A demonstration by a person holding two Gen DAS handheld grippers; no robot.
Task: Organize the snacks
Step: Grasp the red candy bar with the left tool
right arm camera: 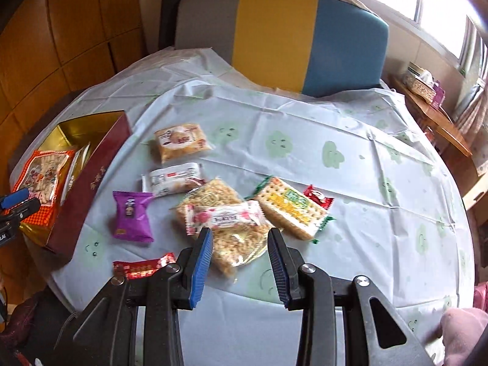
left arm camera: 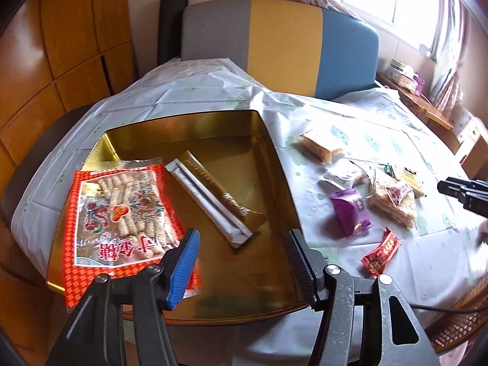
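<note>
A gold-lined tin box (left arm camera: 213, 292) with dark red sides (right arm camera: 91, 180) stands at the table's left. In it lie a large red snack bag (left arm camera: 122, 213) and a long gold-and-white stick pack (left arm camera: 213, 198). My left gripper (left arm camera: 244, 262) is open and empty above the box's near part. My right gripper (right arm camera: 241, 262) is open and empty just above a clear bag of puffed snacks (right arm camera: 225, 244), with a pink-and-white packet (right arm camera: 225, 216) lying on it. A purple packet (right arm camera: 132, 216), a small red packet (right arm camera: 143, 267), a cracker pack (right arm camera: 289, 207) and two more packets (right arm camera: 180, 141) lie on the cloth.
A pale tablecloth with green faces (right arm camera: 335, 152) covers the round table. A grey, yellow and blue chair back (right arm camera: 274, 36) stands behind it. A wooden side table with a basket (right arm camera: 424, 88) is at the right. Wooden cabinets (left arm camera: 61, 45) fill the left.
</note>
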